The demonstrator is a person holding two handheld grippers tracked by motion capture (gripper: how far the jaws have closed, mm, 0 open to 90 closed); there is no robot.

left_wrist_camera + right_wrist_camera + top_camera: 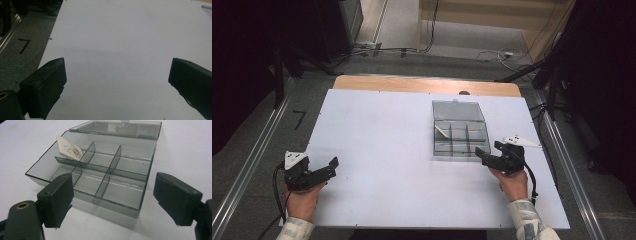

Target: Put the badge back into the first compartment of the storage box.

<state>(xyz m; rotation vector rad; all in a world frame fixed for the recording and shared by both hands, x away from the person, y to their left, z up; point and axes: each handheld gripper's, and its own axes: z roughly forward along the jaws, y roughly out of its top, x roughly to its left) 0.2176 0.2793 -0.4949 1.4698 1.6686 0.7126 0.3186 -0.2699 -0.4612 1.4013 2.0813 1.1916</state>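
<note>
A clear grey compartment box (460, 144) lies on the right half of the white table (377, 145), its lid (457, 109) folded open on the far side. A small white card (441, 131) leans in the box's left compartment. My right gripper (488, 150) is open just off the box's near right corner. In the right gripper view the jaws of the right gripper (113, 182) stand wide with nothing between them, facing the box's front wall (112, 203), with the card (68, 148) at the far left. My left gripper (319, 166) rests open near the table's left front, over bare table (112, 37).
A wooden strip (427, 84) runs along the table's far edge. Metal rails (249, 165) flank the table on both sides. Cables (502, 54) lie on the floor beyond it. A black tape mark (299, 119) is on the floor at the left.
</note>
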